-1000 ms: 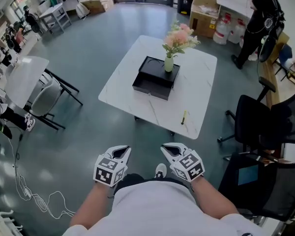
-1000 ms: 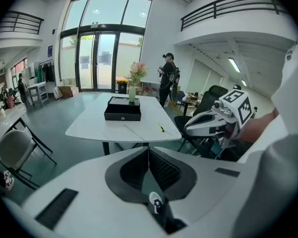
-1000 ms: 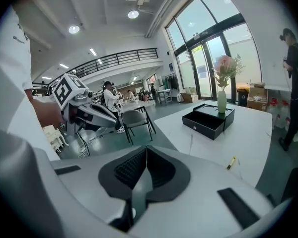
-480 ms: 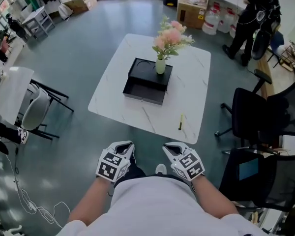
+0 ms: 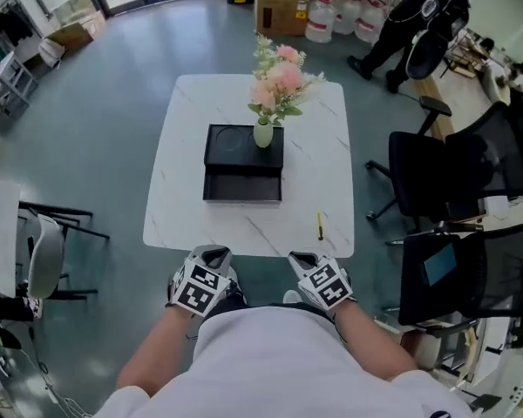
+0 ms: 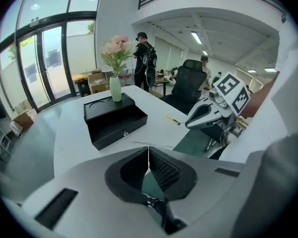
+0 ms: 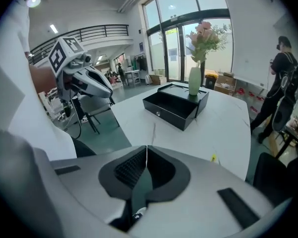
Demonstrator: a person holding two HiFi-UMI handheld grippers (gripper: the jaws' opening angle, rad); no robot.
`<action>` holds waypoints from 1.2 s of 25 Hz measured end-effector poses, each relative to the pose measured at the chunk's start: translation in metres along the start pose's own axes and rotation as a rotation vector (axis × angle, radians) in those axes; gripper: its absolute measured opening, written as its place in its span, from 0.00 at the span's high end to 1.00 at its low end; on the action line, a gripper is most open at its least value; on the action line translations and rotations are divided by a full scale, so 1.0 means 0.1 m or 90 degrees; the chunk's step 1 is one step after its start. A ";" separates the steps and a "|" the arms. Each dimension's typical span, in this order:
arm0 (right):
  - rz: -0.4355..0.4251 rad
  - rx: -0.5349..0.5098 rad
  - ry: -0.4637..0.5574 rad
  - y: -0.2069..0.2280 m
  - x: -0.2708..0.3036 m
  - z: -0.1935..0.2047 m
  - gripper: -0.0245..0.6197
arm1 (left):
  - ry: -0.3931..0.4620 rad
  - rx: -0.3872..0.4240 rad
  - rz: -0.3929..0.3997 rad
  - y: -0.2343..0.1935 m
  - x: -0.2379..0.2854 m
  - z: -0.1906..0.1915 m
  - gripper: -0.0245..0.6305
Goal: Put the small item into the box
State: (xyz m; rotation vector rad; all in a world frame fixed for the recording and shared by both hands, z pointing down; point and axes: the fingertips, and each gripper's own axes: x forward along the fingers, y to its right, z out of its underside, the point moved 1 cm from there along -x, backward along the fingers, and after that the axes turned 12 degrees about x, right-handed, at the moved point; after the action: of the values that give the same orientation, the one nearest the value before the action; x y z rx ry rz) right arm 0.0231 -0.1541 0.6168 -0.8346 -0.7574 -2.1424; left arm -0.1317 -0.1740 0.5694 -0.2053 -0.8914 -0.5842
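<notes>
We find the small item [image 5: 320,225] – a slim yellow stick, too small to identify further – lying flat on the white table [image 5: 183,207] near its front right corner. It is well apart from the black box [image 5: 242,186]. Its long axis runs roughly from the near edge toward the far edge, close to parallel with the table's right side.

The box sits mid-table, to the left of the item and farther back. Its tray is pulled out toward the person and looks empty. A vase [image 5: 262,134] of pink flowers stands on the box's top, behind the tray.

Both grippers are held low at the near edge of the table, neither over it yet. The right gripper [image 5: 303,258] has its pads pressed together with nothing between them. The left gripper [image 5: 211,252] is likewise closed and empty.

The deciding relation: the item lies just ahead of the right gripper and slightly to its right, while the left gripper is clearly farther off. We judge the right gripper the natural one for the pick. Its jaws must first be spread, then brought down across the item's short width – not along its length.
</notes>
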 end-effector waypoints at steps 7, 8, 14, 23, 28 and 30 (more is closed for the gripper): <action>0.104 0.125 0.023 0.19 0.24 -0.12 0.94 | -0.018 0.109 0.098 -0.36 0.26 0.12 0.94; 0.125 0.139 0.023 0.23 0.26 -0.12 0.94 | -0.017 0.123 0.111 -0.39 0.28 0.13 0.94; 0.212 0.212 0.029 0.42 0.26 -0.05 0.94 | -0.017 0.172 0.174 -0.55 0.34 0.27 0.94; 0.277 0.252 -0.014 0.94 0.28 0.07 0.93 | -0.020 0.140 0.185 -0.73 0.51 0.34 0.94; 0.304 0.259 -0.056 1.31 0.34 0.21 0.91 | -0.030 0.089 0.166 -0.86 0.52 0.33 0.94; 0.309 0.266 -0.074 1.43 0.37 0.27 0.76 | -0.032 0.077 0.156 -0.92 0.50 0.34 0.94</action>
State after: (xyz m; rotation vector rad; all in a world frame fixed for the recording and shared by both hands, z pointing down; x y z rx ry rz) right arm 0.1226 -0.2322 0.6974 -0.8190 -0.9121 -1.4539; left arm -0.1818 -0.2563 0.6230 -0.2174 -0.9317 -0.2986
